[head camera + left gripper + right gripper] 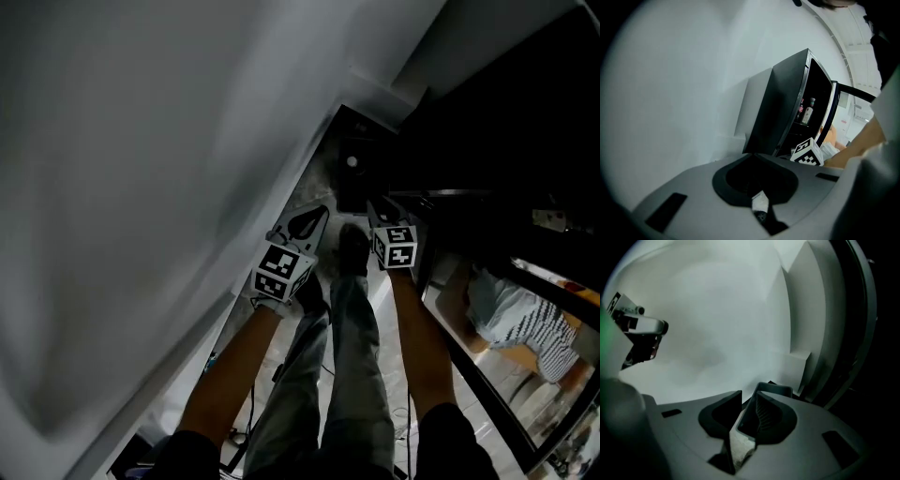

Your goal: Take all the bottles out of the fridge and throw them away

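In the left gripper view a black fridge (776,112) stands with its door (832,110) open, and two bottles (806,111) show upright on a shelf inside. My left gripper (752,157) is shut with nothing in it and points at the fridge's side. My right gripper (754,394) faces a white wall, its jaws a little apart and empty. In the head view the left gripper (314,220) and the right gripper (380,208) hang side by side over the floor, each with its marker cube.
A white wall (141,169) fills the left. The fridge's dark front (506,141) and a glass door (506,328) that reflects a person stand at the right. A dark boxy thing (354,173) with a pale spot sits on the floor ahead. The person's legs (347,356) stand between the arms.
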Demonstrator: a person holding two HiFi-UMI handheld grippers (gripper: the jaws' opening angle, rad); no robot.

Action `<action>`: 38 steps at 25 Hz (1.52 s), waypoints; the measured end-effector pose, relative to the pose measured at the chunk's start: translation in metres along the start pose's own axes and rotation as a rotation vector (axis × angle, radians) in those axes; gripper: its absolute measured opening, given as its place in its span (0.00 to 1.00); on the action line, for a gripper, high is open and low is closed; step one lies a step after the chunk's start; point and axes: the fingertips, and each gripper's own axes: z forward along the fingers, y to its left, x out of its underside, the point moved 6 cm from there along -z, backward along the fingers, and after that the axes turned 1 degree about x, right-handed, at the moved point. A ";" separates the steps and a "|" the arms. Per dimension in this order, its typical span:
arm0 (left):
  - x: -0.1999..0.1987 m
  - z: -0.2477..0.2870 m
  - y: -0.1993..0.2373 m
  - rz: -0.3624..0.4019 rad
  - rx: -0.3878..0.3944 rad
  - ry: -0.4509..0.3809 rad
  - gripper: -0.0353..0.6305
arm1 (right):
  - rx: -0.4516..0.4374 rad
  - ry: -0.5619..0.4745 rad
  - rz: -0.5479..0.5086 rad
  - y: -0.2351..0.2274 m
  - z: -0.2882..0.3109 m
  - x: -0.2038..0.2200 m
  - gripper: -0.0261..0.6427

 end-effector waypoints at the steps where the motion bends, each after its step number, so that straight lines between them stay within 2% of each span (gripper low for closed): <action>1: -0.007 -0.005 -0.004 0.001 0.000 -0.002 0.06 | 0.005 -0.019 0.000 0.002 -0.014 -0.011 0.16; 3: -0.023 -0.015 -0.015 0.007 0.002 -0.011 0.06 | 0.006 -0.052 -0.004 0.009 -0.043 -0.035 0.09; 5: -0.044 -0.022 -0.023 0.021 0.005 -0.033 0.06 | -0.010 -0.083 0.004 0.015 -0.070 -0.062 0.05; 14: -0.150 -0.092 -0.084 0.068 0.028 -0.105 0.06 | -0.060 -0.171 0.031 0.078 -0.213 -0.159 0.05; 19: -0.222 -0.129 -0.108 0.100 0.039 -0.181 0.06 | -0.042 -0.233 0.002 0.097 -0.288 -0.224 0.05; 23: -0.259 -0.153 -0.133 0.104 0.079 -0.189 0.06 | -0.023 -0.255 0.004 0.112 -0.340 -0.252 0.05; 27: -0.292 -0.163 -0.160 0.110 0.147 -0.191 0.06 | 0.009 -0.304 0.019 0.113 -0.385 -0.279 0.05; 33: -0.332 -0.160 -0.198 0.120 0.223 -0.217 0.06 | 0.034 -0.381 -0.040 0.098 -0.432 -0.322 0.05; 38: -0.353 -0.144 -0.238 0.159 0.261 -0.214 0.06 | 0.040 -0.409 -0.053 0.071 -0.464 -0.330 0.05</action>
